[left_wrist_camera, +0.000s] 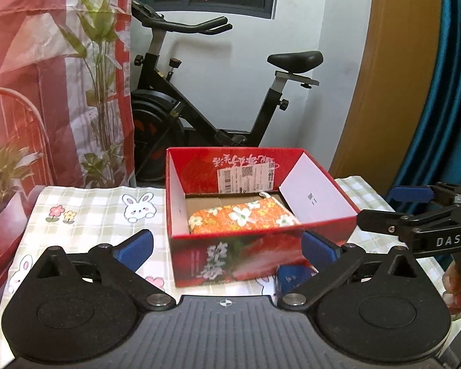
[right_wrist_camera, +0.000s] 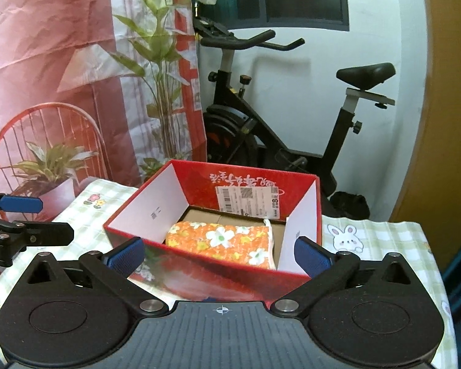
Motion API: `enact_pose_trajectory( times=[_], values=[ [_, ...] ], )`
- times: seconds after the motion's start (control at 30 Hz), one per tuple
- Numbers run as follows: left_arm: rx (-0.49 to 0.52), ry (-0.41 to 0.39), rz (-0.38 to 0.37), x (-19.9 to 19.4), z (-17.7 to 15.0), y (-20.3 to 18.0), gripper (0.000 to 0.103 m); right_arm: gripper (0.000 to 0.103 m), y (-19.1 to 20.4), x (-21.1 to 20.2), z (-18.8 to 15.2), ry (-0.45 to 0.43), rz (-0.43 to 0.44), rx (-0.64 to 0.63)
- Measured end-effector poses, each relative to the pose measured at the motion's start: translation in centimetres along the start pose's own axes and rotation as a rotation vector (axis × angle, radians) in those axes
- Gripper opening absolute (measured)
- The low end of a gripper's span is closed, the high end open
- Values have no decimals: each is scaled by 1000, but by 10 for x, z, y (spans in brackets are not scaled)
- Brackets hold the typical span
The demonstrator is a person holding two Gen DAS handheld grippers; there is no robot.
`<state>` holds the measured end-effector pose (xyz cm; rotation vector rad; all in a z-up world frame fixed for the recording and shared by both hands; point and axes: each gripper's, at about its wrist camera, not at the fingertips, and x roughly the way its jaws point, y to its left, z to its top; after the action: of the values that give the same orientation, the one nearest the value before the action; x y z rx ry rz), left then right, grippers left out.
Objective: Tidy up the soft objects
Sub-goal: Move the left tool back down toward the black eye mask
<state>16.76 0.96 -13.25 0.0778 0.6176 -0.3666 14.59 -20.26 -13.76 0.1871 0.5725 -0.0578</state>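
Observation:
A red cardboard box (left_wrist_camera: 255,255) stands open on the table, seen also in the right wrist view (right_wrist_camera: 199,272). Inside it lies a folded orange cloth with white flowers (left_wrist_camera: 242,216), which also shows in the right wrist view (right_wrist_camera: 221,241). My left gripper (left_wrist_camera: 227,247) is open and empty, just in front of the box's near wall. My right gripper (right_wrist_camera: 219,255) is open and empty, at the box's near wall. The right gripper also shows at the right edge of the left wrist view (left_wrist_camera: 415,212). The left gripper shows at the left edge of the right wrist view (right_wrist_camera: 24,218).
A checked tablecloth with rabbits and flowers (left_wrist_camera: 92,215) covers the table. A small blue item (left_wrist_camera: 292,276) lies by the box's front right corner. A black exercise bike (left_wrist_camera: 218,92) stands behind the table, a printed red backdrop (left_wrist_camera: 46,77) at left, a wooden door (left_wrist_camera: 393,77) at right.

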Motion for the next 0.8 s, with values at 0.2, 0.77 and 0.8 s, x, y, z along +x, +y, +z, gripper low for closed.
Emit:
enact_pose_trajectory(
  times=[0.2,0.77,0.8],
  values=[
    [7,8,15,-14,-23,2,103,103,4,-22,-27,-23,-11,12],
    [-3,62,21,-19,-87,10,103,103,10,-40,-129,-18,-17,105],
    [-8,73,18,-17,-90,13,103,103,11,-39,-135,-10,-22,101]
  ],
)
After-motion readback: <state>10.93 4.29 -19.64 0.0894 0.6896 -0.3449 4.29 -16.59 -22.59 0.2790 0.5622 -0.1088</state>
